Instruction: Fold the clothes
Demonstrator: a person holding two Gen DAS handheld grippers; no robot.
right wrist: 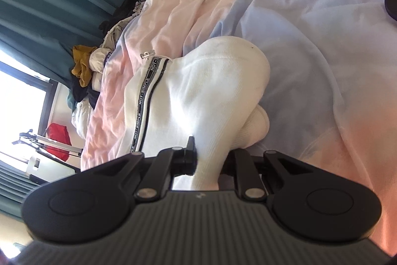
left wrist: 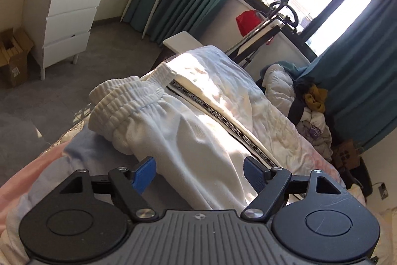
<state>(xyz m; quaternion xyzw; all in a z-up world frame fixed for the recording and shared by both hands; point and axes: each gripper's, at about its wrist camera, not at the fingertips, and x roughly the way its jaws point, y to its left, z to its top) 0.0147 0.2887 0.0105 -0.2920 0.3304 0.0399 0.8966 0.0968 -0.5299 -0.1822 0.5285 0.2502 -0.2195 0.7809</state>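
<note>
White sweatpants (left wrist: 188, 121) with a black lettered side stripe lie on the bed, the ribbed waistband (left wrist: 124, 101) bunched at the near left. My left gripper (left wrist: 199, 174) is open, its blue pads either side of the pants fabric without pinching it. In the right wrist view the same pants (right wrist: 198, 91) rise in a fold, and my right gripper (right wrist: 208, 160) is shut on a pinch of the white fabric, which runs between the fingers; the fingertips are mostly hidden by cloth.
The bed has a pink and pale blue sheet (right wrist: 310, 41). A pile of clothes (left wrist: 310, 101) lies past the bed by teal curtains (left wrist: 359, 66). A white dresser (left wrist: 67, 24), a cardboard box (left wrist: 12, 56) and an exercise bike (left wrist: 280, 14) stand beyond.
</note>
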